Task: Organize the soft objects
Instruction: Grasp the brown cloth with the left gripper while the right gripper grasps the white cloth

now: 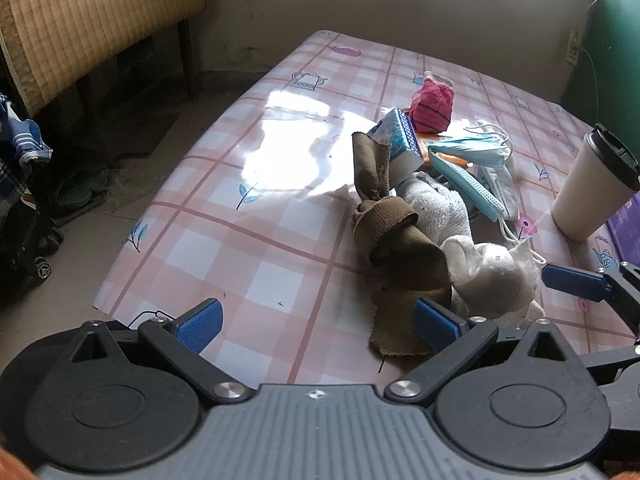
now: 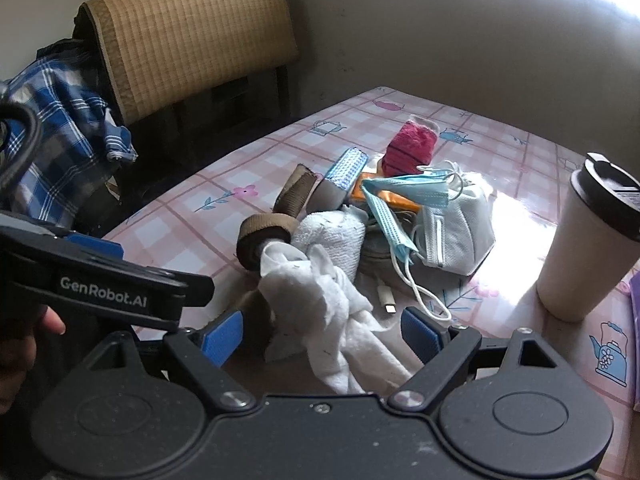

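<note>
A heap of soft items lies on the pink checked table [image 1: 248,248]. It holds a knotted brown sock [image 1: 400,248], a crumpled white cloth [image 1: 492,276], a rolled white towel [image 1: 436,204], blue face masks [image 1: 468,168], a tissue pack [image 1: 400,136] and a pink knit piece [image 1: 432,106]. My left gripper [image 1: 318,324] is open, its right finger resting at the brown sock's near end. My right gripper [image 2: 322,332] is open too, and the white cloth [image 2: 320,308] lies between its fingers. One of its blue pads [image 1: 576,280] shows beside the white cloth in the left wrist view.
A tall white cup with a black lid [image 2: 588,240] stands at the right, with a purple item [image 2: 634,320] beyond it. A white respirator mask [image 2: 460,232] and a cable plug [image 2: 388,300] lie by the heap. A mat-covered chair [image 2: 192,36] and plaid cloth [image 2: 60,120] are left of the table.
</note>
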A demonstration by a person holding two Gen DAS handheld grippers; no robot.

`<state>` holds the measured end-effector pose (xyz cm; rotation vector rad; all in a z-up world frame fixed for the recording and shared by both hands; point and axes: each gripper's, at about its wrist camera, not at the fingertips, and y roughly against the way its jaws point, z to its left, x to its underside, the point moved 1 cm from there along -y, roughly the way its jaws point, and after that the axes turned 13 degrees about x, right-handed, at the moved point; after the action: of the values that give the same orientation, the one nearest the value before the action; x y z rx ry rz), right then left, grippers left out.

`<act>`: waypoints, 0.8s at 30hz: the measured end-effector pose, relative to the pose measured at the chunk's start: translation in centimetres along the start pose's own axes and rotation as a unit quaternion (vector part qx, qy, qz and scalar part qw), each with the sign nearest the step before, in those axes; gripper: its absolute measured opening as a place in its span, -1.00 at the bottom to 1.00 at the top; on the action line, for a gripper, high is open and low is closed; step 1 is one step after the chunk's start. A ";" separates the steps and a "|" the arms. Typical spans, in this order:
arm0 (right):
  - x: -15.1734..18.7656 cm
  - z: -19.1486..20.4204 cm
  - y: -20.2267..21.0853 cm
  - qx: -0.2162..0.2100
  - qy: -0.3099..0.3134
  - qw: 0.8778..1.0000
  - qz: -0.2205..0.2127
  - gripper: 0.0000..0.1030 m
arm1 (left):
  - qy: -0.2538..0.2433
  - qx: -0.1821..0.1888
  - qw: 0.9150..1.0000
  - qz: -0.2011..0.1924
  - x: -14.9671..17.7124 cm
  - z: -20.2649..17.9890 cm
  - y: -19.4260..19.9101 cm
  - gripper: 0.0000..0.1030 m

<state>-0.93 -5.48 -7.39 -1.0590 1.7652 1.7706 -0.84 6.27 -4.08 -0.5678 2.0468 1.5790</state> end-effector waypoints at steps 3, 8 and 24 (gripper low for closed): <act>0.0 0.3 -0.4 -0.004 -0.001 1.000 0.003 0.96 | -0.001 0.000 1.000 0.003 0.0 0.0 -0.2 1.00; -0.3 0.9 -1.0 -0.010 0.006 1.000 0.000 0.95 | 0.002 -0.001 1.000 0.003 -0.1 0.1 -0.2 1.00; 0.2 -3.2 -0.1 -0.023 -0.068 0.997 0.019 -0.34 | 0.003 0.028 1.000 0.001 -0.8 -0.6 -1.1 1.00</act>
<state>-0.27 -8.66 -7.26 -0.9044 1.6808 1.8673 0.41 5.40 -4.32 -0.5508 2.0912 1.5172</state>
